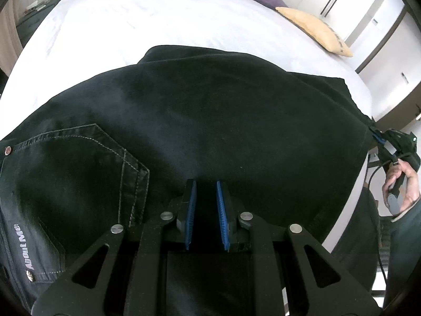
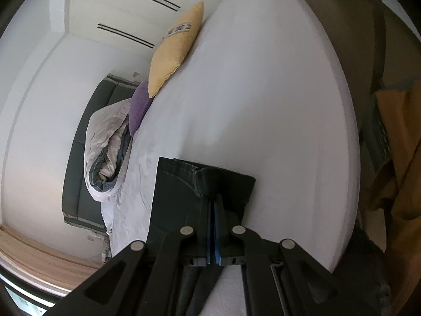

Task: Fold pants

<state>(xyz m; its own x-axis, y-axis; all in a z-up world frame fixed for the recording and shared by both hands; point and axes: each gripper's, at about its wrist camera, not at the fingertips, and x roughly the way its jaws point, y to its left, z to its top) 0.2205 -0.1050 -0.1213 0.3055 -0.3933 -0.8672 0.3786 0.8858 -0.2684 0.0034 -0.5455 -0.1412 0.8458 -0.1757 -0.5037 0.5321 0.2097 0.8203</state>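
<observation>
- Bed (image 1: 158,26) is carrying the black pants (image 1: 197,118), which are lying spread across its near side, back pocket (image 1: 79,163) facing up.
- My left gripper (image 1: 206,192) is pinching a fold of the denim between narrow jaws.
- My right gripper (image 2: 213,205) is clamping the hem end (image 2: 208,181), jaws pressed together.
- I'm thinking both grips should be travelling together, keeping edges aligned and cloth taut.

Black linkage tongs (image 1: 206,184) with blue ribbed pads (image 1: 190,210) and silver pivot screws (image 1: 117,228).
</observation>
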